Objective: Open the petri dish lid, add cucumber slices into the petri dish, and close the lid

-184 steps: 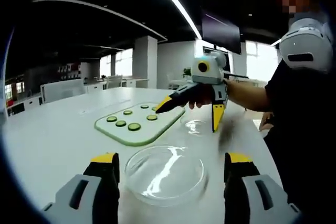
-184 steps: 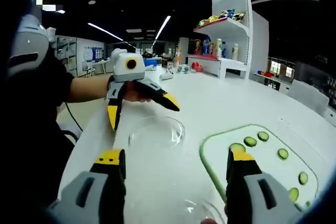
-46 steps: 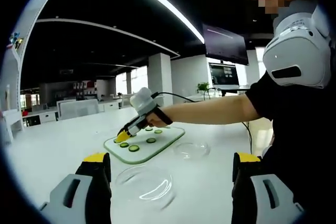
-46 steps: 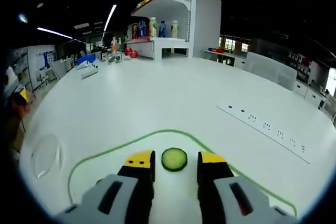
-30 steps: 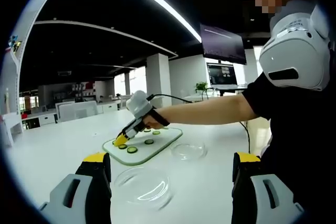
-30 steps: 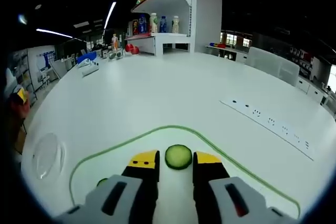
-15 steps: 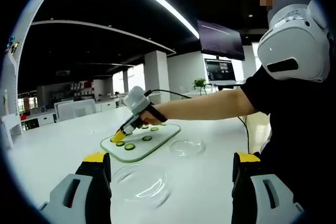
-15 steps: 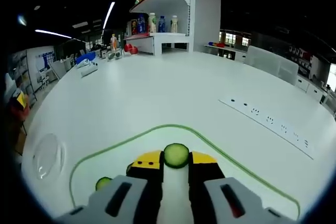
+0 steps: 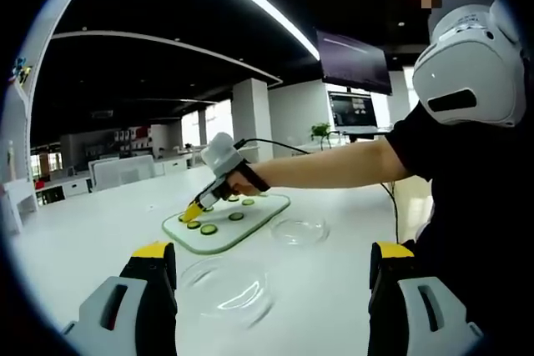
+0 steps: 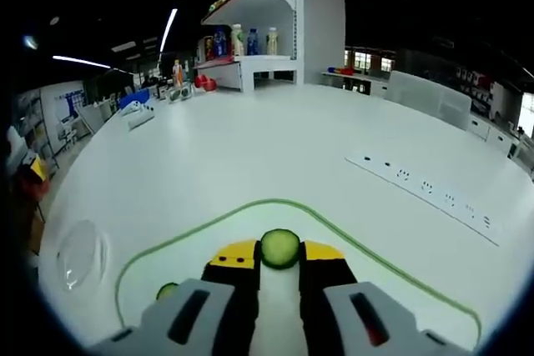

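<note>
My right gripper (image 10: 278, 254) is shut on a round cucumber slice (image 10: 280, 244), held upright between its yellow tips over the green-edged cutting board (image 10: 175, 260). In the left gripper view that same gripper (image 9: 193, 210) points down at the board's (image 9: 260, 209) left end, where several slices (image 9: 209, 228) lie. A large clear petri dish piece (image 9: 225, 288) sits on the table just ahead of my left gripper (image 9: 274, 249), which is wide open and holds nothing. A smaller clear dish piece (image 9: 299, 231) lies right of the board.
A person's arm (image 9: 334, 168) reaches across to the board. One more slice (image 10: 167, 291) lies left of my right jaws, and a clear dish piece (image 10: 79, 254) sits further left. A socket strip (image 10: 425, 185) is set in the white table; a shelf (image 10: 275, 22) stands beyond.
Over the last second my right gripper's jaws have gone from open around the slice to shut on it. The left gripper stays open and almost still.
</note>
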The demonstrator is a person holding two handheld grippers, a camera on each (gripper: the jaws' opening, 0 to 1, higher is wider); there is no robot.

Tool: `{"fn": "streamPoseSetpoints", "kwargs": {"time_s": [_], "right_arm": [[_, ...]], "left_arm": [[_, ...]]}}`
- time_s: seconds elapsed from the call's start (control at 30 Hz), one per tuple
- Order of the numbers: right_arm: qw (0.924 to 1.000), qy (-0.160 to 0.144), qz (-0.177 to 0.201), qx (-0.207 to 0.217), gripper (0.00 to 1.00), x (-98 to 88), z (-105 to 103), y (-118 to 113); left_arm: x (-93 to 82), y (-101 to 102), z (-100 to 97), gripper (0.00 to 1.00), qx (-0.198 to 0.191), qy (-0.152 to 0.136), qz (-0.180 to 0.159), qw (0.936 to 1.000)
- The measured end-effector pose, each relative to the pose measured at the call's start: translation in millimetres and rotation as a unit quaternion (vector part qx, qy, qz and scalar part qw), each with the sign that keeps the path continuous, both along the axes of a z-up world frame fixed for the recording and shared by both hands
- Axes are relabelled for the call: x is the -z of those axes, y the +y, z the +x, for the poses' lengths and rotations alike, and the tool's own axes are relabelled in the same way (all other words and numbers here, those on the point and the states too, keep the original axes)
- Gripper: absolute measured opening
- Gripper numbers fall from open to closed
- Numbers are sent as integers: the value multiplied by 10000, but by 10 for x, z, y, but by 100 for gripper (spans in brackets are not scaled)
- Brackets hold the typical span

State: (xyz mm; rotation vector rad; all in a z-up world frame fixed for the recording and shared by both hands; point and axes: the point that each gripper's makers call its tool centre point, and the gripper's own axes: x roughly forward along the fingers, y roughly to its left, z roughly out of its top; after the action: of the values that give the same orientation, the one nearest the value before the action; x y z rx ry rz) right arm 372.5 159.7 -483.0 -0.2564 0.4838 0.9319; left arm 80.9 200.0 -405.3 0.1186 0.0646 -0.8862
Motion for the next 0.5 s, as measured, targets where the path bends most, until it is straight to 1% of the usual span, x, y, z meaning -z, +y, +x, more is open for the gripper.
{"fn": "streamPoseSetpoints", "kwargs": {"time_s": [0.17, 0.33, 0.5], "right_arm": [[10000, -69, -32, -34, 15, -26, -8, -1], [9999, -146, 3, -57, 15, -119, -22, -2], [9998, -207, -43, -50, 15, -151, -52, -57]], "left_arm": [[-5, -15, -10, 95, 17, -4, -1, 10000], [4, -14, -16, 95, 22, -1, 50, 10000], [16, -24, -20, 95, 30, 5, 76, 10000]]}}
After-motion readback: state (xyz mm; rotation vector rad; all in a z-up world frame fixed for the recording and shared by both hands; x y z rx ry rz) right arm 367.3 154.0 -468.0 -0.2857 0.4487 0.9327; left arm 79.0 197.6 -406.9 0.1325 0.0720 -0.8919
